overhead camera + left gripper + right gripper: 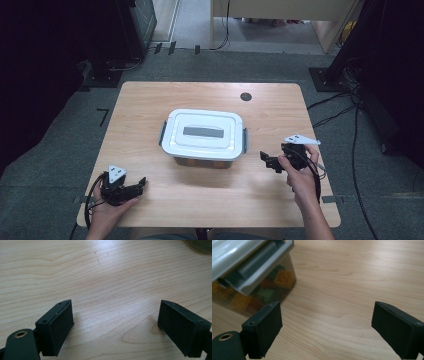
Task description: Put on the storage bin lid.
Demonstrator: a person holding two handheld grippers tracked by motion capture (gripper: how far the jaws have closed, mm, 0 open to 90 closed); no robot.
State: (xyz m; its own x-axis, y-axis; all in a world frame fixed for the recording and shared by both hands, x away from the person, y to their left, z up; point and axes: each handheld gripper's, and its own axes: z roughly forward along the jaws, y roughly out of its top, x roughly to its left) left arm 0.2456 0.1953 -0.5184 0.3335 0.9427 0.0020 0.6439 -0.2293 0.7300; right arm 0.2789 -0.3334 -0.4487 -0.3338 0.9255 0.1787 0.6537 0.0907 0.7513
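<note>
The right gripper (265, 159) is held just above the table (150, 100) near its right edge, close beside the right end of a storage box (203, 137), without touching it. Its jaws are spread wide apart and nothing is gripped between them; in the right gripper view, bare wood is seen in the gap. The left gripper (141, 183) is rested low near the front left corner of the table, well apart from the box, and is pointed toward the table's middle. Its jaws are likewise spread wide, with plain wood grain seen between them in the left gripper view.

The box is placed at the middle of the table. It is clear-walled, is covered by a pale grey lid (234, 250), and has darker grey latches at both ends. One latch (257, 258) is seen folded down against the box end in the right gripper view. Through the clear wall, coloured toy bricks (283, 278) are seen piled inside, orange, green and red among them.
</note>
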